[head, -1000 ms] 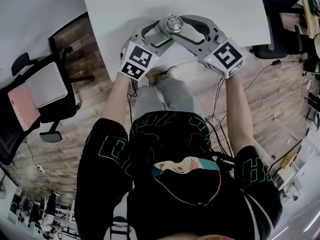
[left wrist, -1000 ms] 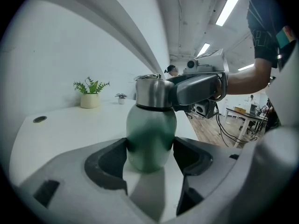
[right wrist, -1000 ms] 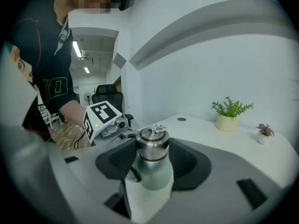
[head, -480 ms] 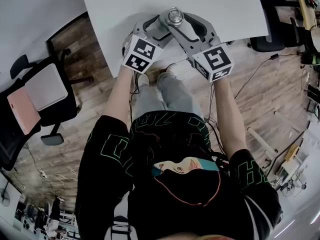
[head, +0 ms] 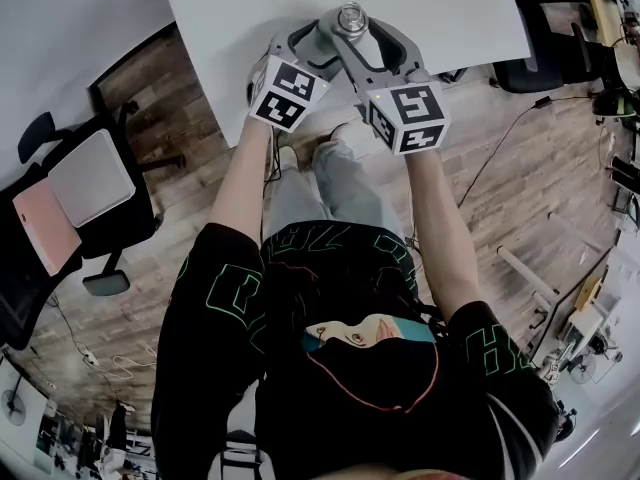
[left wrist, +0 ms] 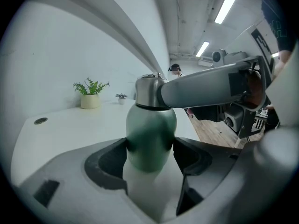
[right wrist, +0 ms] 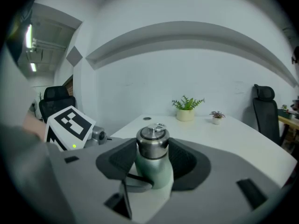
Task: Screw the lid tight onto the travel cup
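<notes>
A green travel cup [left wrist: 150, 133] with a steel lid [right wrist: 152, 143] stands upright near the front edge of the white table [head: 250, 8]. My left gripper [left wrist: 150, 149] is shut on the cup's green body, one dark pad on each side. My right gripper [right wrist: 152, 148] is shut on the steel lid, its pads pressed on both sides of it. In the head view both grippers meet at the cup's lid [head: 350, 18], the left gripper [head: 322, 40] from the left and the right gripper [head: 355, 30] from the near right. The cup's base is hidden.
A potted plant [right wrist: 187, 108] and a smaller one [right wrist: 216, 116] stand at the table's far end. Black office chairs [head: 85, 193] [right wrist: 264, 107] stand beside the table. Cables lie on the wooden floor [head: 520, 198].
My right gripper has swung round the cup, its marker cube moving leftward and nearer the person, still on the lid. The left gripper has stayed on the cup's body.
</notes>
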